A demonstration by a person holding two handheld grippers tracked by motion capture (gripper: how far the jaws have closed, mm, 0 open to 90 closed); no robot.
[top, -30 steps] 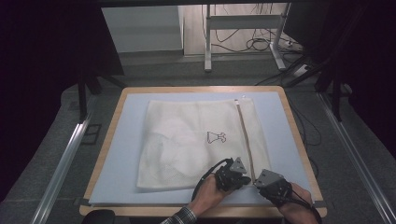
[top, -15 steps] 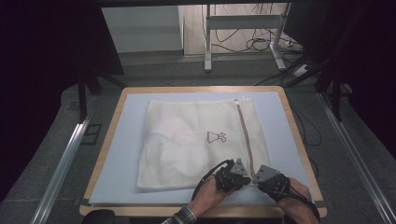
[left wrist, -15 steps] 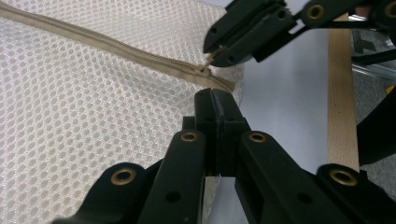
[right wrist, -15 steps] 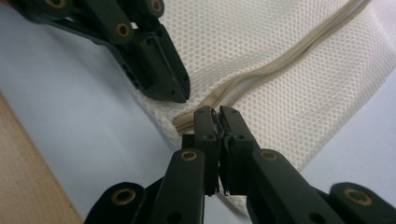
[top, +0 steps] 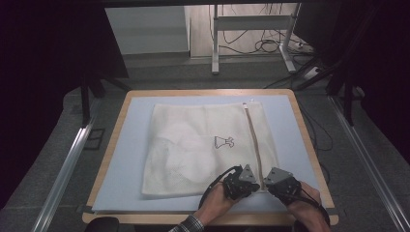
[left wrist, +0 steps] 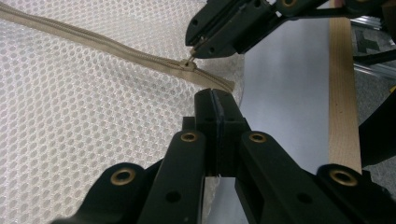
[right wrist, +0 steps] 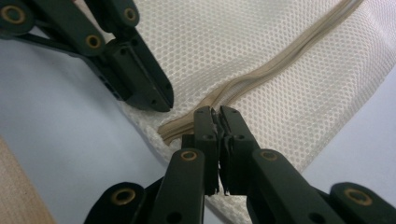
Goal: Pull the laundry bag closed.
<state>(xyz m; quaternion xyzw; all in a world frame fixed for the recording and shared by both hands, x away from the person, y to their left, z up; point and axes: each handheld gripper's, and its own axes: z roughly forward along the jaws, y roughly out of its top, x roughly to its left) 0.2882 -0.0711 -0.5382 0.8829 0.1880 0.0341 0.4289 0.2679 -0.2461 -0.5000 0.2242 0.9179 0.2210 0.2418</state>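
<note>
A white mesh laundry bag (top: 203, 145) lies flat on the pale blue mat (top: 130, 159). Its beige zipper (top: 254, 140) runs down the right side toward me. Both grippers meet at the zipper's near end. My left gripper (top: 254, 187) (left wrist: 215, 95) is shut, its tips pinching the bag's edge just beside the zipper end (left wrist: 219, 84). My right gripper (top: 265, 183) (right wrist: 215, 113) is shut on the small zipper pull (left wrist: 189, 61). In the right gripper view the left gripper (right wrist: 161, 100) rests on the mesh edge to the upper left.
The mat sits on a table with a wooden rim (top: 309, 145). Metal rails (top: 63, 169) run along both sides. Behind the table stands a desk frame (top: 251, 38) with cables on the floor. A sleeve and hands come in at the bottom edge.
The right gripper has edged slightly up and left toward the zipper's near end. The left gripper and the bag have stayed where they were.
</note>
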